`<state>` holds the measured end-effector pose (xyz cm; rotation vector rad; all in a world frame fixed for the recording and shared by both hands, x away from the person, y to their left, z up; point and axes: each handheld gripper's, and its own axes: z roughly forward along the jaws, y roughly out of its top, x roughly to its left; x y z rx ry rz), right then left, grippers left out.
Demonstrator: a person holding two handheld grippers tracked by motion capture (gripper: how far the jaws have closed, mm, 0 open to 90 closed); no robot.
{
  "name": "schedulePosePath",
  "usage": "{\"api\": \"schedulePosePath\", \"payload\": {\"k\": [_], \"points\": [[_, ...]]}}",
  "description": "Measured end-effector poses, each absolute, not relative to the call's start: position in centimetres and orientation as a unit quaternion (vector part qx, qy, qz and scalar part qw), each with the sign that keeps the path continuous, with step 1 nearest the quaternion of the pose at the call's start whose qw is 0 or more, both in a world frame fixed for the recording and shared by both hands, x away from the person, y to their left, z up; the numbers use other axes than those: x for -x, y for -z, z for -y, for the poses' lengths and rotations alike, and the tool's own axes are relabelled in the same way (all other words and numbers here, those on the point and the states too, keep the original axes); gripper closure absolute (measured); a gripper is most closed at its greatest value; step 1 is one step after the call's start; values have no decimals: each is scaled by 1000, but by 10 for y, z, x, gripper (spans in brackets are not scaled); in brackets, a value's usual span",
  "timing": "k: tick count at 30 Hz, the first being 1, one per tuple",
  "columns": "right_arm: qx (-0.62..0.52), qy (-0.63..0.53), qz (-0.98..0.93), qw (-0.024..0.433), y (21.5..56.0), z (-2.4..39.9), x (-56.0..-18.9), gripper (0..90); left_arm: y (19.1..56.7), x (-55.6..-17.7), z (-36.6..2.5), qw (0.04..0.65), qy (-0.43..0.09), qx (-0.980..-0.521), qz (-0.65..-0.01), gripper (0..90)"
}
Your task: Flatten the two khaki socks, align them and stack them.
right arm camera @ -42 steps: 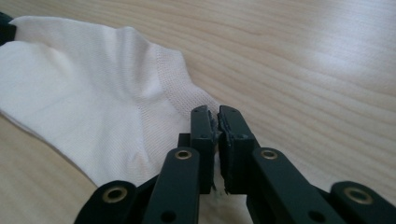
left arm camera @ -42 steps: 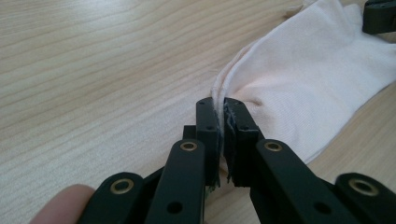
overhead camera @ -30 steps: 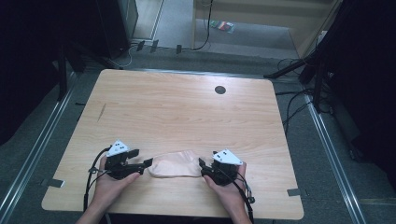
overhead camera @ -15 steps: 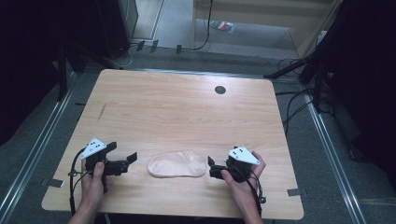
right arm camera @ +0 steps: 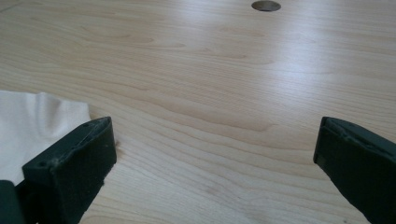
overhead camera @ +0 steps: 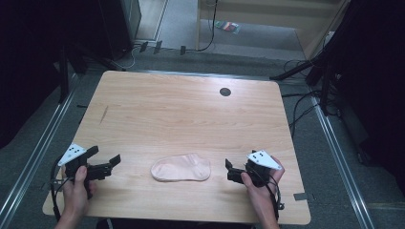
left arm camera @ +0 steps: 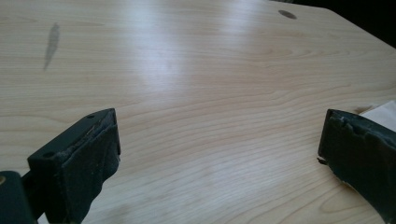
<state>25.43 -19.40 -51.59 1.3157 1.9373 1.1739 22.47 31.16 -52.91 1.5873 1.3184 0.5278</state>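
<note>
A pale pink sock (overhead camera: 181,168) lies flat on the wooden table (overhead camera: 191,114) near its front edge, between my two grippers. To its left my left gripper (overhead camera: 107,157) is held open and apart from the sock, with nothing between its jaws. To its right my right gripper (overhead camera: 228,171) is also open and empty, a short gap from the toe end. In the left gripper view the left gripper (left arm camera: 219,144) is spread over bare wood, and a corner of the sock (left arm camera: 385,112) peeks past the right jaw. In the right gripper view the sock (right arm camera: 32,126) lies beyond the left jaw of the right gripper (right arm camera: 215,149).
A round cable hole (overhead camera: 225,91) sits at the table's far right. A dark streak (overhead camera: 103,114) marks the wood at the left. Cables and dark stands line the floor around the table. Bare wood stretches beyond the sock.
Both grippers were at the sock's ends a second ago. They have let go and drawn outward, the left one farther, and the sock now lies flat by itself.
</note>
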Motion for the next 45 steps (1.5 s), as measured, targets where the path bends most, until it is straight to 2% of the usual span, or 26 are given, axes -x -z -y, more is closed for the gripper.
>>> {"api": "schedulePosePath", "payload": {"k": [14, 28, 39, 45], "points": [[-511, -414, -702, 274, 523, 233, -246, 0, 537, -214, -348, 460, -240, -645, -561, 0], [-553, -403, -667, 295, 532, 294, -238, 0, 542, -203, -383, 436, -266, -635, -579, 0], [-582, -396, -644, 299, 543, 339, -226, 0, 545, -199, -396, 430, -276, -633, -581, 0], [-579, -408, -643, 292, 545, 345, -222, 0, 547, -197, -398, 440, -270, -637, -572, 0]]}}
